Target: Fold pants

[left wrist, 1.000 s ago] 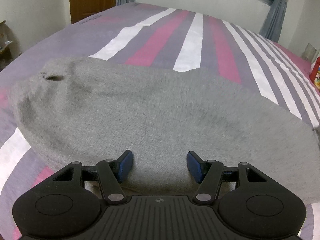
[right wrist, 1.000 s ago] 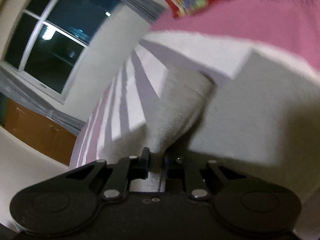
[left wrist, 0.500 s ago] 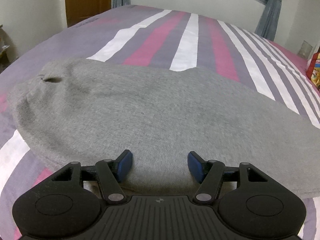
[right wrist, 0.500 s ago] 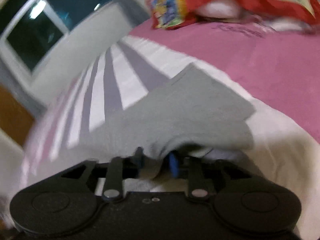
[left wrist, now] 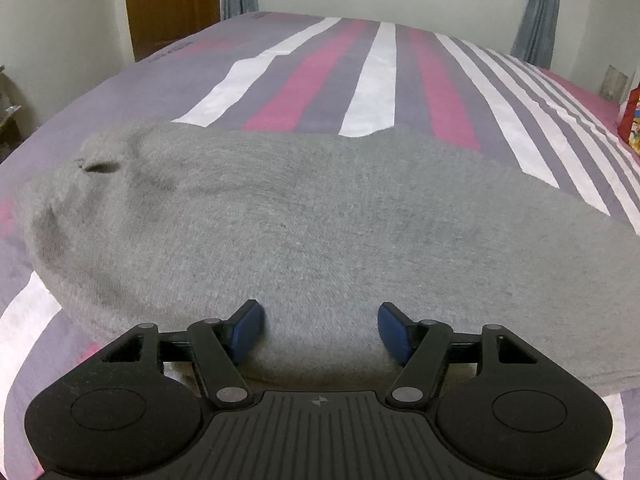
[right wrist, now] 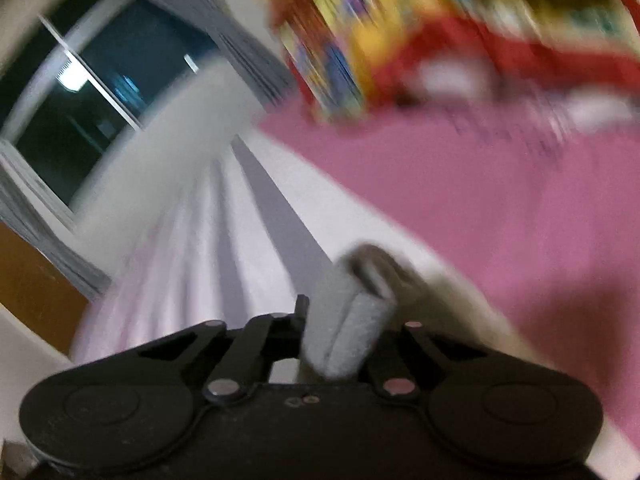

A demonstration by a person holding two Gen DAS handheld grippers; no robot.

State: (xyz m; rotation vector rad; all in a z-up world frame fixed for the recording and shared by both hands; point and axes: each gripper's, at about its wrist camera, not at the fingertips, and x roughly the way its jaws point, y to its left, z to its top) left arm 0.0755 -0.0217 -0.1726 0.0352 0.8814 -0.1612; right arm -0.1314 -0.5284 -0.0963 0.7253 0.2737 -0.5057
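Observation:
Grey pants [left wrist: 304,224] lie spread flat across the striped bed, waist end at the left with a small dark hole. My left gripper [left wrist: 320,326] is open, its blue fingertips [left wrist: 246,326] resting just over the near edge of the cloth. In the blurred right wrist view my right gripper [right wrist: 340,320] is shut on a bunched end of the grey pants [right wrist: 348,312], lifted above the bed.
The bed [left wrist: 328,72] has pink, purple and white stripes. A wooden door [left wrist: 168,0] stands far left, curtains [left wrist: 540,8] and a window at the back. A colourful red and yellow pillow [right wrist: 440,32] lies on the pink sheet [right wrist: 500,208].
My right gripper has lifted and swung with the pants end pinched, so its view tilts and blurs. My left gripper stays open at the pants edge, nearly still.

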